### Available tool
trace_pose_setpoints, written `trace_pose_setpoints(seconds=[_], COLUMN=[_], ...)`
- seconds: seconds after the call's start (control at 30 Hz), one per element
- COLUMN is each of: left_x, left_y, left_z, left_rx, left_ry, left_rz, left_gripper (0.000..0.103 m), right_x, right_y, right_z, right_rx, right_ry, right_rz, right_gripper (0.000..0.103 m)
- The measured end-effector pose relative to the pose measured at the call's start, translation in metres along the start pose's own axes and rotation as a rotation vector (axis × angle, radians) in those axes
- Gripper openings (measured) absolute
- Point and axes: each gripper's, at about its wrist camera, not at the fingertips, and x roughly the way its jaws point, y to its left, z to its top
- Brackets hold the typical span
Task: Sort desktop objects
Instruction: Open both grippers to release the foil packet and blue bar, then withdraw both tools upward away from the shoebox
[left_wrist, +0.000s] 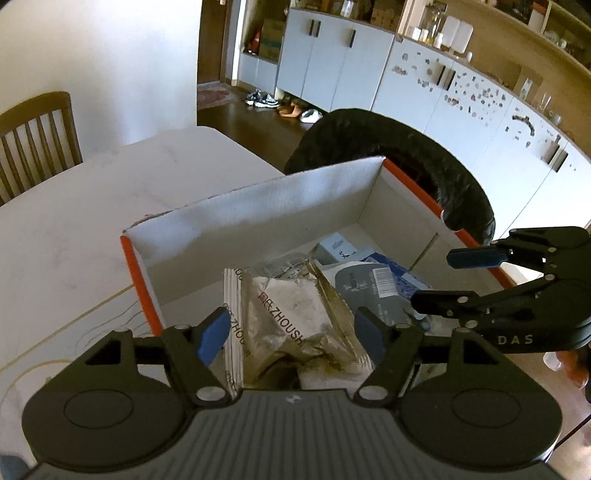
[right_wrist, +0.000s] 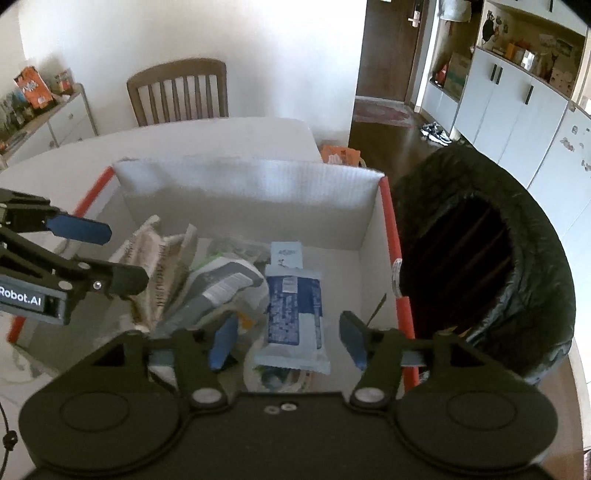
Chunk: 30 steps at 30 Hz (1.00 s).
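The left claw (left_wrist: 291, 332) hung over the near left part of the white box (left_wrist: 258, 206), which stood on the table (left_wrist: 74, 221), and its blue pads stood well apart on either side of a crumpled pale packet (left_wrist: 291, 317) printed with letters. The pads did not appear to press the packet, which lay just below and ahead of the claw, its long axis running roughly away from the camera, so the claw looked empty. To its right lay a grey pouch (right_wrist: 218, 291) and then a blue-and-white packet (right_wrist: 295, 314), stretched lengthwise away from the viewer. The right claw (right_wrist: 288, 339) hovered directly above that blue packet's near end, its jaws likewise parted and gripping nothing, making it plainly the nearer hand for it. Just beyond the box's orange right edge stood a black-lined bin (right_wrist: 517, 266).
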Motion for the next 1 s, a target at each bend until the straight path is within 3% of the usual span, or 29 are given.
trace_pose_setpoints(seconds=[0.73,1.0], left_x=[-0.085,-0.114], left_y=[0.001,0.005], left_z=[-0.034,-0.052], left_rx=[-0.002,0.0], left_ry=[-0.163,-0.203], left_rz=[0.014,0.029], left_gripper=[0.074,0.079], right_x=[-0.073,-0.091], right_y=[0.045,0.068], right_z=[-0.015,-0.026], right_rx=[0.063,0.078], right_ry=[-0.152,-0.207], right_rz=[0.051,0.042], right_gripper=[0.065,0.076])
